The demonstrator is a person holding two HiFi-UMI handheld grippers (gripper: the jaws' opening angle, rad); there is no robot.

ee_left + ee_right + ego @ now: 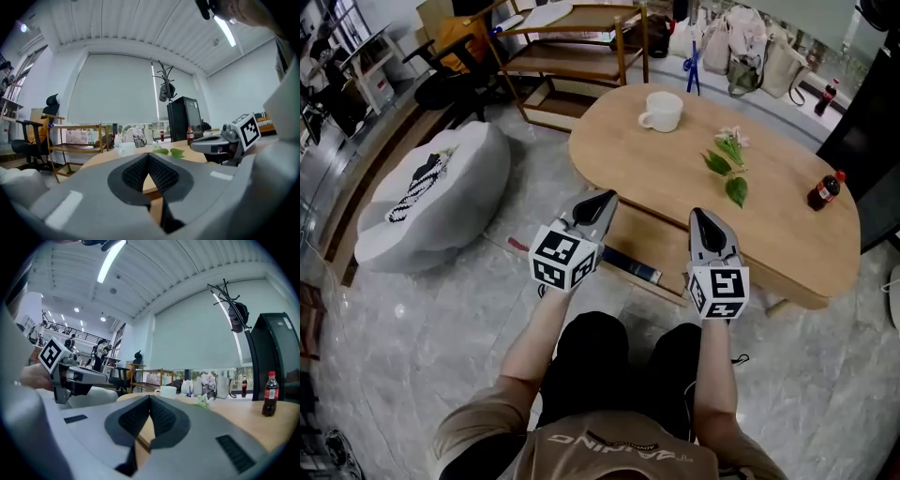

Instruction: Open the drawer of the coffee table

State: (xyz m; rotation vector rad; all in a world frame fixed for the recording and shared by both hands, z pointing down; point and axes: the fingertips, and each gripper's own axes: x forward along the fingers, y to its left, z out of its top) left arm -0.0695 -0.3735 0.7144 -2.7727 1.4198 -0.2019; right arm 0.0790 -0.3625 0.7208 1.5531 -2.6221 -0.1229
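Note:
The oval wooden coffee table (769, 234) lies in front of me in the head view. Its drawer (661, 253) juts out from under the near edge, between my two grippers, and a dark flat thing (630, 265) lies along its front. My left gripper (602, 199) hangs at the table's near left edge, jaws shut and empty. To its right my right gripper (701, 217) hovers just over the near rim, also shut and empty. Both grippers point level across the tabletop (117, 157). The left gripper (75, 376) shows in the right gripper view, and the right gripper (220, 143) in the left one.
On the table stand a white mug (662, 111), a sprig of flowers with leaves (727, 159) and a cola bottle (825, 190). A grey beanbag (431, 197) sits on the floor at the left. A wooden rack (572, 56) and several bags (750, 47) stand behind the table.

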